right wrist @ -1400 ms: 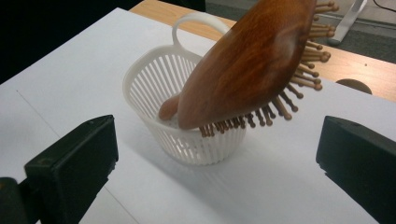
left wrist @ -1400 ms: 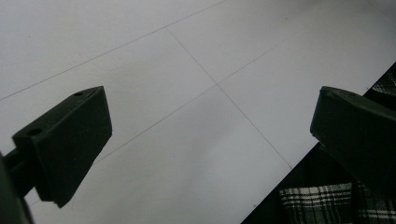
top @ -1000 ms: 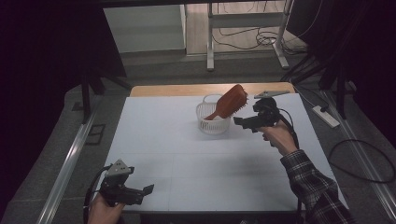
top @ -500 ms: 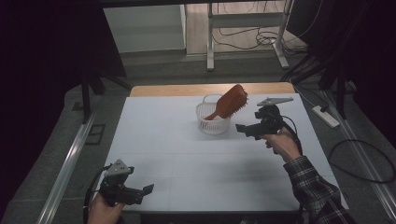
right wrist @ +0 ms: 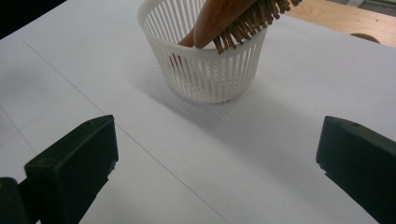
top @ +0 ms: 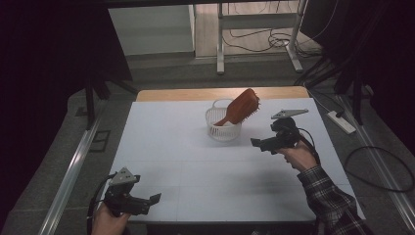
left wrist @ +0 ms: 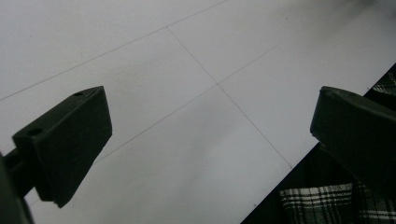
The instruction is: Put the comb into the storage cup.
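**Brush in the basket, both claws free**

The white surface (top: 195, 166) carries very little: thin seam lines cross it, and a strip of bare wood runs along its far edge. Nothing else lies on it apart from the basket and what stands in it.

The white slatted basket (top: 223, 128) stands toward the far edge, somewhat right of the middle. The reddish-brown hairbrush (top: 241, 108) stands in it handle-down, leaning toward the right edge, with its bristled head well above the rim. In the right gripper view the handle goes down inside the basket (right wrist: 212, 70) and the bristles of the hairbrush (right wrist: 243, 21) overhang the rim.

The right claw (top: 255, 143) is held above the surface just right of the basket, pointing at it; its jaws are spread wide with nothing between them and clear of the basket. The left claw (top: 152, 198) sits near the near-left corner, well apart from everything, also spread wide and empty over bare surface.

Judging from this, the placing looks done: the brush rests in the basket on its own, no claw touching it. What seems left is drawing the right hand clear to a rest.
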Available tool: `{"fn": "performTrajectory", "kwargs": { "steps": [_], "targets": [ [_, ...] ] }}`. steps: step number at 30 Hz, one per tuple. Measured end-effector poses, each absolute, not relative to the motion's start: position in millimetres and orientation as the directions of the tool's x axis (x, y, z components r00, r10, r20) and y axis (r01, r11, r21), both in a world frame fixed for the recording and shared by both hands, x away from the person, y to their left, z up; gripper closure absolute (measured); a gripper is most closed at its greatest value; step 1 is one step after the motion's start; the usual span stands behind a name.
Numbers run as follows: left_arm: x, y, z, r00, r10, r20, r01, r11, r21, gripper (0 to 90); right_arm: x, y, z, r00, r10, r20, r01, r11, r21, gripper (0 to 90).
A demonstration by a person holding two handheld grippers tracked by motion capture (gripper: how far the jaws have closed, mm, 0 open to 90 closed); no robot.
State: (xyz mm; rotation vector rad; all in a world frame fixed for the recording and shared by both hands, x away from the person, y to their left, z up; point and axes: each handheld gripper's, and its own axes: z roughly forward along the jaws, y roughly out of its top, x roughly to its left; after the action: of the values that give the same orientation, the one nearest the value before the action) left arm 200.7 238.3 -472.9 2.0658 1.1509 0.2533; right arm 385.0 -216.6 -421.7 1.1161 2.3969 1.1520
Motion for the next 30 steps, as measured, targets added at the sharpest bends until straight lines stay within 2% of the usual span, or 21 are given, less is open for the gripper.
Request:
{"fn": "performTrajectory", "kwargs": {
  "steps": [30],
  "targets": [
    [200.4, 240.9, -472.8, 0.573, 0.796, -0.192, 0.651, -0.300, 0.697, 0.0, 352.6, -230.1, -429.9, -0.698, 0.712, 0.075, 0.525, 0.437, 0.730, 0.0]
  ]
}}
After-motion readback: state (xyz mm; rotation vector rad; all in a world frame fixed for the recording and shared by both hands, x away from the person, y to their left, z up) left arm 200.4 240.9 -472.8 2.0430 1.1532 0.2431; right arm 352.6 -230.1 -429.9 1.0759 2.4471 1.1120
